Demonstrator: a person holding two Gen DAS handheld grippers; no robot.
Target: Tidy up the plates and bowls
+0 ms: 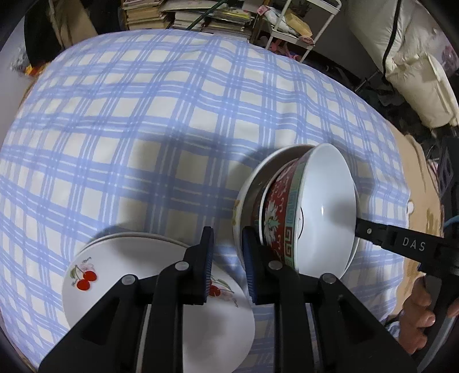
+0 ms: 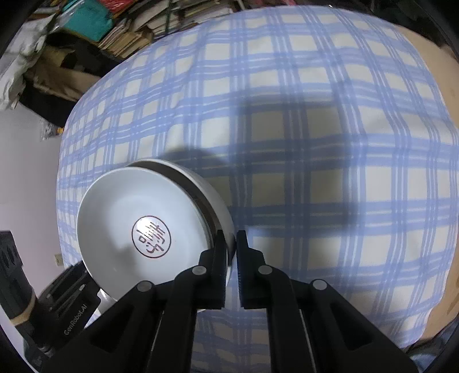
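A red patterned bowl [image 1: 279, 218] with a white inside sits nested in a larger white bowl [image 1: 243, 195]. The pair is tilted, mouth toward the right. My right gripper [image 2: 231, 249] is shut on the rim of these nested bowls; one of its fingers [image 1: 373, 233] reaches in from the right. The inner bowl [image 2: 129, 218] shows a red seal mark on its bottom, and the outer bowl [image 2: 218, 206] wraps behind it. A short stack of white cherry-print plates [image 1: 114, 275] lies flat on the cloth. Just above their right edge my left gripper [image 1: 228, 252] is open, its right finger close beside the outer bowl.
A blue plaid cloth [image 1: 143, 129] covers the table, with bare tan tabletop [image 1: 421, 200] at the right edge. Behind the table are stacked books [image 1: 178, 14] and a white wire rack [image 1: 298, 28]. A person's hand [image 1: 418, 312] grips the right gripper's handle.
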